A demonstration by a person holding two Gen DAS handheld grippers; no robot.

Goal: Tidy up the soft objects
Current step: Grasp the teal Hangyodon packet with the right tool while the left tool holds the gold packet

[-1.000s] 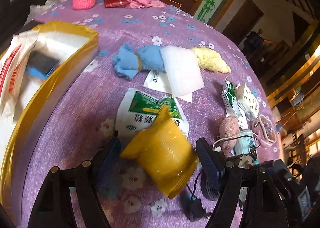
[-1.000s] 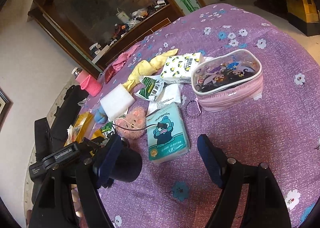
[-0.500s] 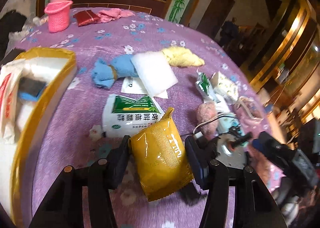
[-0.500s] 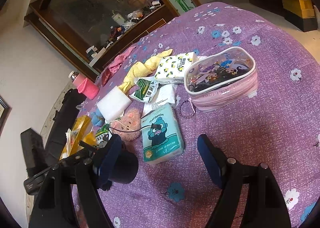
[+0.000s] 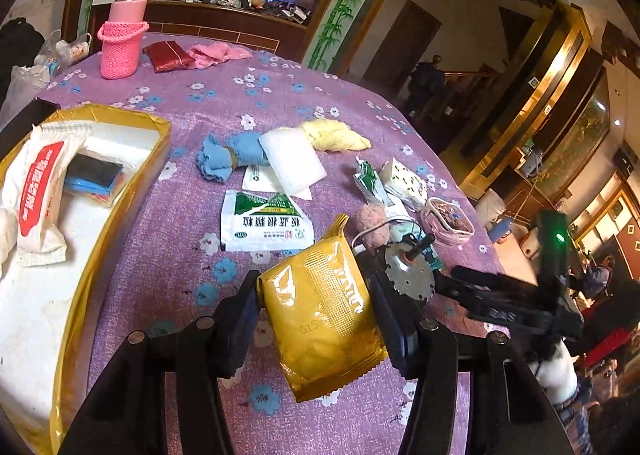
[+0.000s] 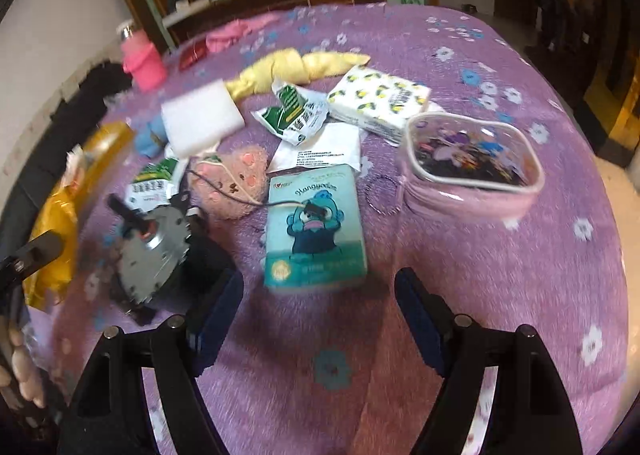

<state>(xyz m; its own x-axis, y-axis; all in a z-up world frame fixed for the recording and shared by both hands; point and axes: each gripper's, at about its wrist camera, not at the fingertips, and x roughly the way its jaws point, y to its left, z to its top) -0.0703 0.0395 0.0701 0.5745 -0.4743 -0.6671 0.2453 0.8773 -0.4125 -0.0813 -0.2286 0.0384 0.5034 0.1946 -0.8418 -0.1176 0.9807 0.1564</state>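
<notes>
Pinching yellow packet (image 5: 324,311) in left jaws, right jaws spread over bare cloth (image 6: 520,275) nr teal tissue pack (image 6: 316,227)

Both fisheye views are bending straight lines strongly, and the corners are going black. The room is looking dim and warm. In the left wrist view the picture is sharp; glare is shining on the yellow foil packet (image 5: 324,315) and the golden wall panels (image 5: 536,95). The right wrist view is showing motion blur, and the purple tablecloth (image 6: 500,263) is looking smeared.
</notes>
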